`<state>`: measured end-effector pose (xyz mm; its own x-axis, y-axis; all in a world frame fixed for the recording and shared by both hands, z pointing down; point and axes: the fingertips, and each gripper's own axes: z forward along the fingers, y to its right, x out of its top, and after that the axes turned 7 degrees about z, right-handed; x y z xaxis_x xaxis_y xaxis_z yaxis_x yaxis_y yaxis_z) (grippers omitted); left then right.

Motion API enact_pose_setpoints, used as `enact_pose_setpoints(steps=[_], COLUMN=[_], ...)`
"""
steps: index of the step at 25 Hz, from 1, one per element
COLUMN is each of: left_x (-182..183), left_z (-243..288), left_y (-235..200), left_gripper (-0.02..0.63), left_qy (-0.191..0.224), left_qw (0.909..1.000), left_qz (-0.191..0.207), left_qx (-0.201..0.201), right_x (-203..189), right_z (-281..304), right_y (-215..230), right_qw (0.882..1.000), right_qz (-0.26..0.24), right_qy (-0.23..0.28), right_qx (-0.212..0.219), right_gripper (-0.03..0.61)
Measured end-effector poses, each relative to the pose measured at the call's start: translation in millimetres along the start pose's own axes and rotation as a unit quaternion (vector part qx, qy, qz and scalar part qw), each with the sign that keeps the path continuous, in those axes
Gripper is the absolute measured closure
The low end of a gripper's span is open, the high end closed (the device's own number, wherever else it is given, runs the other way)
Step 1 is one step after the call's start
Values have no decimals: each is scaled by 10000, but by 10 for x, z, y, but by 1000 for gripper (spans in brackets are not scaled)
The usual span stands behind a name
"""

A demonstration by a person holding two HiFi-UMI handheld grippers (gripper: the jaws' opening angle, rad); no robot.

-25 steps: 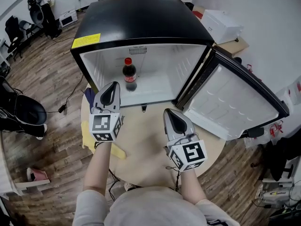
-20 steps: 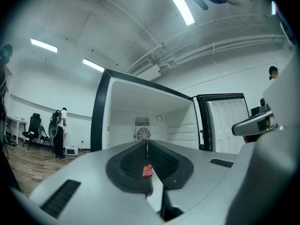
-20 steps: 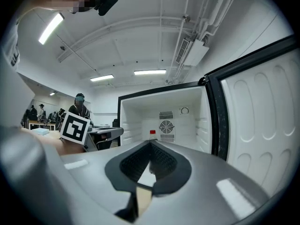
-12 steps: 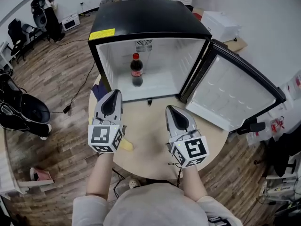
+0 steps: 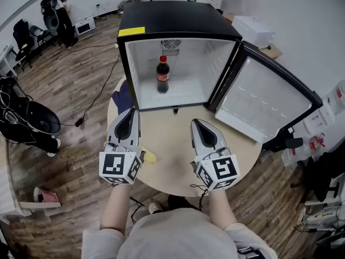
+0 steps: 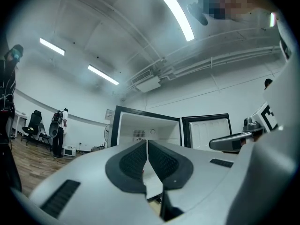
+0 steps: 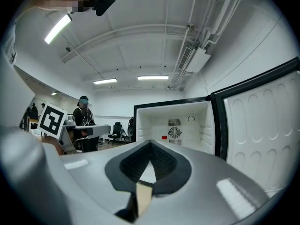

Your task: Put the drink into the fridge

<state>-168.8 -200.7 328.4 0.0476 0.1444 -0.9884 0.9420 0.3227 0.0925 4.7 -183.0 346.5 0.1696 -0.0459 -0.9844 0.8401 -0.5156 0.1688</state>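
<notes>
The bottle [image 5: 163,74] stands upright in the open fridge [image 5: 178,20], left of centre on its floor. The left gripper [image 5: 131,114] and right gripper [image 5: 197,124] hover over the table [image 5: 167,139], jaws together and empty. A yellow item [image 5: 149,156], perhaps a cloth, lies at the table's left edge.

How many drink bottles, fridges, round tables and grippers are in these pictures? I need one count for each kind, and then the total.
Drink bottle: 1
Fridge: 1
Round table: 1
Grippers: 2, the left gripper and the right gripper
Total: 5
</notes>
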Motion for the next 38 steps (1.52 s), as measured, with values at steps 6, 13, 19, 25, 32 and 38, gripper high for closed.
enact_pose_setpoints(steps=[6, 13, 19, 25, 32, 38], left_x=[36, 96, 171, 221, 289, 331], left_z=[-331, -667, -912, -1107, -1250, -1319], left_y=[56, 106, 201, 255, 294, 308], left_gripper=[598, 598, 598, 598, 598, 598], left_qy=[-86, 10, 75, 130, 181, 204], left_qw=[9998, 9999, 9999, 9996, 9993, 9991], left_qz=[194, 134, 19, -133, -148, -65], left_qx=[2, -1, -120, -215, -290, -370], right_x=[16, 46, 86, 93, 112, 163], right_z=[-204, -475, -751, -959, -1091, -1143], right_y=[-187, -350, -436, -532, -665, -753], right_qw=[10000, 9996, 9987, 9980, 9977, 9973], right_qz=[-78, -179, -220, -238, -337, -381], right_qy=[33, 113, 232, 263, 304, 363], right_qx=[-47, -211, -410, -520, -505, -503], right_gripper=[568, 568, 568, 568, 569, 568])
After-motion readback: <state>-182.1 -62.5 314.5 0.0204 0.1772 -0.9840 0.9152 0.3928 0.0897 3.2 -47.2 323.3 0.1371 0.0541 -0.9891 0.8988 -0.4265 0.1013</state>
